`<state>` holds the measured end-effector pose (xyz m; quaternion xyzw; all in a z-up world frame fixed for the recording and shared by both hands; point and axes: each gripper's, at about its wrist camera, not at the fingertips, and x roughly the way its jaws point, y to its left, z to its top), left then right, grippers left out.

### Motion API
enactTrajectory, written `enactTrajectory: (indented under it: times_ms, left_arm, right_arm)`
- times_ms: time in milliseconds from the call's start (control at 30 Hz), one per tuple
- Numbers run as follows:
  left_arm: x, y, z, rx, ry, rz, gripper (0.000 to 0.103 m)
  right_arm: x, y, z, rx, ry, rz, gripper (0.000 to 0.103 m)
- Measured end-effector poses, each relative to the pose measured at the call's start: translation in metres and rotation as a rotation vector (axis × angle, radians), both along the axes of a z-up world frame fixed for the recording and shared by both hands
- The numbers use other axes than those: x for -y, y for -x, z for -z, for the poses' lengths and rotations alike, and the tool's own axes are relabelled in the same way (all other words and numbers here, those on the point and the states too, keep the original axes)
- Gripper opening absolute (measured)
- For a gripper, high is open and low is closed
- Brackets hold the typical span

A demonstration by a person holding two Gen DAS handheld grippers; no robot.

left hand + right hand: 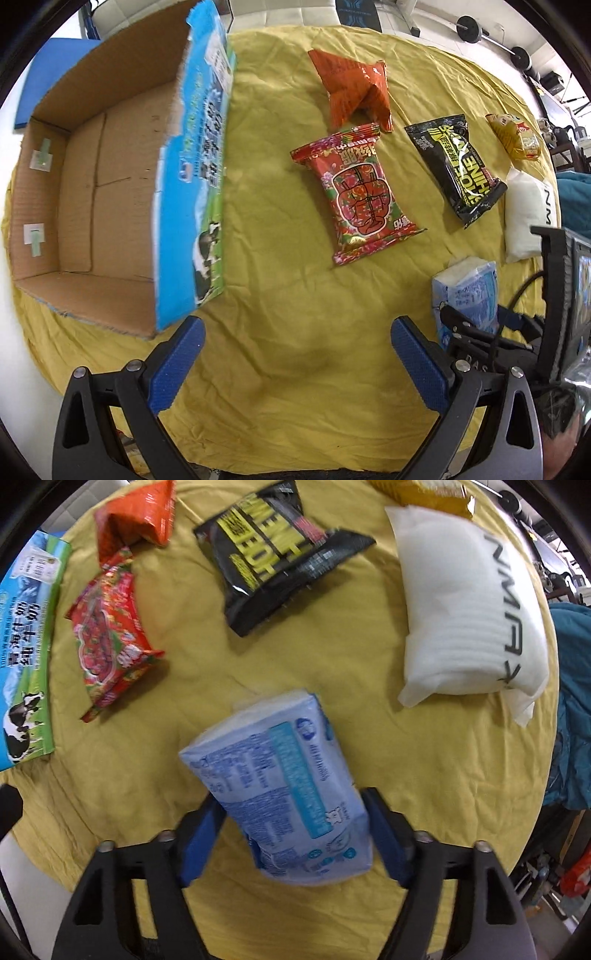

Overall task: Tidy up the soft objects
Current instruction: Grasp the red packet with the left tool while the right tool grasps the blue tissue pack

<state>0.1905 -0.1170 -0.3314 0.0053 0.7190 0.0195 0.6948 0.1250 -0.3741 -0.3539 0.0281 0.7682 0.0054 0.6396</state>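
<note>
My right gripper (291, 812) is shut on a light blue tissue pack (280, 794) and holds it above the yellow cloth; the pack also shows in the left wrist view (467, 291). My left gripper (295, 354) is open and empty over the cloth, beside the near corner of the open cardboard box (92, 206). On the cloth lie a red patterned snack bag (358, 192), an orange bag (354, 88), a black and yellow bag (456, 166), a yellow bag (517, 136) and a white pillow pack (528, 214).
The round table is covered by a yellow cloth (280, 258). The box has a blue and green printed side (199, 177) with a cow picture, also in the right wrist view (26, 646). A teal fabric (569, 701) lies past the table's right edge.
</note>
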Motion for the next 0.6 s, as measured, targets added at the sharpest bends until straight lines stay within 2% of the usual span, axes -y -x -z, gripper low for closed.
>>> enactTrajectory:
  times_ms: [133, 333, 567, 600]
  left_arm:
    - [0.005, -0.011, 0.007, -0.010, 0.017, -0.009, 0.103]
    - [0.020, -0.035, 0.014, -0.019, 0.046, -0.019, 0.103]
    - [0.031, -0.074, 0.046, -0.074, 0.041, -0.057, 0.103]
    - [0.031, -0.080, 0.053, -0.082, 0.035, -0.063, 0.101]
  right_arm:
    - [0.013, 0.001, 0.008, -0.013, -0.023, 0.036, 0.061]
    - [0.042, 0.008, 0.012, -0.023, -0.011, 0.109, 0.059]
    - [0.065, 0.020, 0.023, -0.044, -0.026, 0.147, 0.059]
    - [0.066, 0.023, 0.026, -0.046, -0.025, 0.150, 0.059]
